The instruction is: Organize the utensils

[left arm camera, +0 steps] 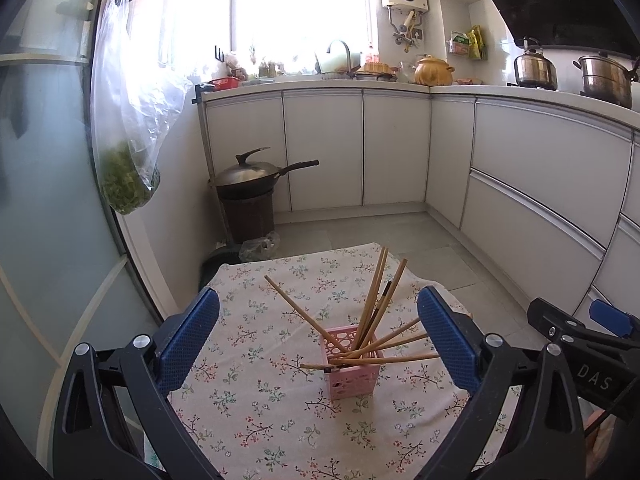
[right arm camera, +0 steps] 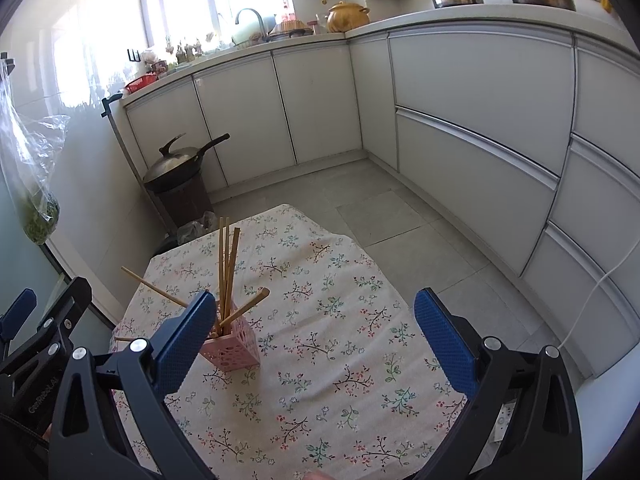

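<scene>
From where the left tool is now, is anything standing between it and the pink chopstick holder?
Nothing visible does. The left tool is open, and the pink holder stands upright on the floral cloth straight ahead between its fingers. Only the chopsticks fan out from the holder, several leaning toward the right finger.

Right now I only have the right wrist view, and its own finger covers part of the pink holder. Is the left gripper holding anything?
Observer: No. The left gripper is open and empty, and it faces the pink holder.
Operator: Are any chopsticks lying loose on the cloth?
Observer: None in the left wrist view. One low chopstick lies nearly flat across the holder's rim.
Operator: Are they all the same kind?
Observer: No. One dark stick stands among the light wooden chopsticks.
</scene>
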### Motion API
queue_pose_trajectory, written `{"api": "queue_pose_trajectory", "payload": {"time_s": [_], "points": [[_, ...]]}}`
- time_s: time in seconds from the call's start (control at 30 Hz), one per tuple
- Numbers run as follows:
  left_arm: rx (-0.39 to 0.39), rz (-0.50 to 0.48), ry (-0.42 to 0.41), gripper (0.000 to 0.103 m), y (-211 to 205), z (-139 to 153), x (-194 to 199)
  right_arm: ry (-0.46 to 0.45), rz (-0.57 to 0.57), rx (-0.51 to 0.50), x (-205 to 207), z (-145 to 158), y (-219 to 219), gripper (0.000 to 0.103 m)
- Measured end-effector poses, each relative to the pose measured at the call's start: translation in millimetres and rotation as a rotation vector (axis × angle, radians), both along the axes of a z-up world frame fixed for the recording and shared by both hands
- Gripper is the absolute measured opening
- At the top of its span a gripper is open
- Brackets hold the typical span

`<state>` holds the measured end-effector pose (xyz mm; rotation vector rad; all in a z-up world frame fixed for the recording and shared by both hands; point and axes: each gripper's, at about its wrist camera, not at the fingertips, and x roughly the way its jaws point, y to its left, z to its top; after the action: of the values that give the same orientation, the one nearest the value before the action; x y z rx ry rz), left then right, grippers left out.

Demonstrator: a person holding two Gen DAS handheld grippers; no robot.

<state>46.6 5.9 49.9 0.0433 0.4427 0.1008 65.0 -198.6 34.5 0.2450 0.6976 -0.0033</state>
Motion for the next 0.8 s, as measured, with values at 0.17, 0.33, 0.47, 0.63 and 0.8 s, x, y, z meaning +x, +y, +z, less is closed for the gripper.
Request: {"api": "queue_pose_trajectory", "payload": {"time_s": [0.17, 0.33, 0.47, 0.63, 0.8], "points": [[0.01, -0.016, -0.019, 0.091, -1.6, 1.6, -3.2, 0.004, 0.001, 0.001, 0.6, -0.6, 0.2, 0.097], [0.014, -0.018, -0.014, 0.09, -2.4, 0.7, -1.1, 0.003, 0.001, 0.002, 0.4, -0.1, 0.1, 0.097], [-0.018, -0.015, -0.006, 0.096, 1.7, 3.9, -1.5, 0.002, 0.001, 0.002, 0.2, 0.2, 0.2, 0.097], [-0.028, -0.017, 0.002, 0.096, 0.2, 4.4, -1.2, -0.001, -0.001, 0.007, 0.5, 0.9, 1.1, 0.097], [-0.026, -0.014, 0.014, 0.096, 0.6, 2.2, 0.5, -0.001, 0.001, 0.008, 0.6, 1.0, 1.4, 0.097]]}}
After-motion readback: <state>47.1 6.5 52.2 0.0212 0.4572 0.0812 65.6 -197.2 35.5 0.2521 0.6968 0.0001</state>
